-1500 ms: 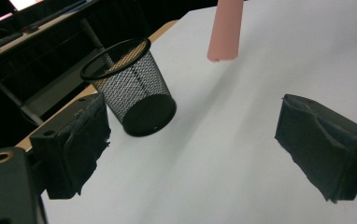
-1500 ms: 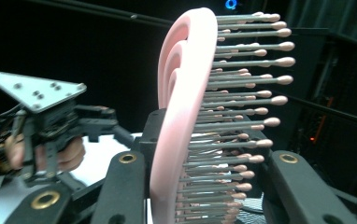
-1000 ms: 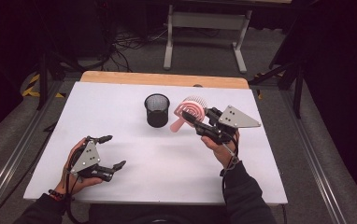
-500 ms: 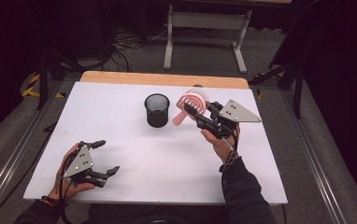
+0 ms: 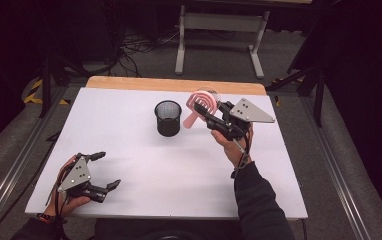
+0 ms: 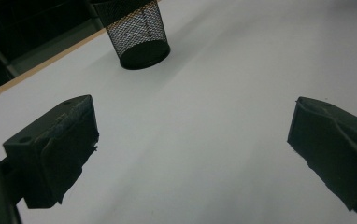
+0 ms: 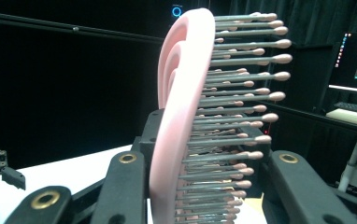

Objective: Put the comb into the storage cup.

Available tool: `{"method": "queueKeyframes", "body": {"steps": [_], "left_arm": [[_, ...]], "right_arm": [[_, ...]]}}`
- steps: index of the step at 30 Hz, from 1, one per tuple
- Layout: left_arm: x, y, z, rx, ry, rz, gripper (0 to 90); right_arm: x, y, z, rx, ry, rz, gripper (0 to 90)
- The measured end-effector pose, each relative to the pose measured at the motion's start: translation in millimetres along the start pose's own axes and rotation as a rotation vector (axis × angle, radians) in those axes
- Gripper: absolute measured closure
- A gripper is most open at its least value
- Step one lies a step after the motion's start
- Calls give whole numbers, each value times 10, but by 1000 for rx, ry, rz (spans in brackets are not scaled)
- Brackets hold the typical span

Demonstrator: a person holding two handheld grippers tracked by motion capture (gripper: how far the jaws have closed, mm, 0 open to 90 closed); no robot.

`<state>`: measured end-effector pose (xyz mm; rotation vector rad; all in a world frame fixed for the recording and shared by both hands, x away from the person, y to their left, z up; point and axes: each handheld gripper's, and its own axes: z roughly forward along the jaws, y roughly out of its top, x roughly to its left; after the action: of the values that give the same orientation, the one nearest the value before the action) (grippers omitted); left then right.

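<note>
At the near left edge of the white worktop (image 5: 144,170), the left hand-held gripper (image 5: 103,170) hovered with its jaws spread wide and nothing between them; they had just been opening. Farther away, the right hand-held gripper (image 5: 210,112) was clenched on the pink plastic hairbrush with grey pink-tipped bristles (image 5: 200,104), which it held above the worktop, handle slanting down. Just beside the brush stood the black wire-mesh cup (image 5: 168,118), upright on the worktop.
</note>
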<state>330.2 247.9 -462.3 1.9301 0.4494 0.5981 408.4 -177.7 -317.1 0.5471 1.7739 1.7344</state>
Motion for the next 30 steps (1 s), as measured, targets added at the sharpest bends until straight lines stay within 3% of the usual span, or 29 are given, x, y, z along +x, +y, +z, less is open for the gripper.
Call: {"method": "queueKeyframes", "body": {"steps": [10, 30], "left_arm": [[31, -28, -13, 0, -12, -28, 30], [34, -27, -28, -10, -9, -29, 32]], "right_arm": [[-27, 58, 133, -2, -24, 0, 629], [-86, 143, 345, -12, -43, 13, 630]]}}
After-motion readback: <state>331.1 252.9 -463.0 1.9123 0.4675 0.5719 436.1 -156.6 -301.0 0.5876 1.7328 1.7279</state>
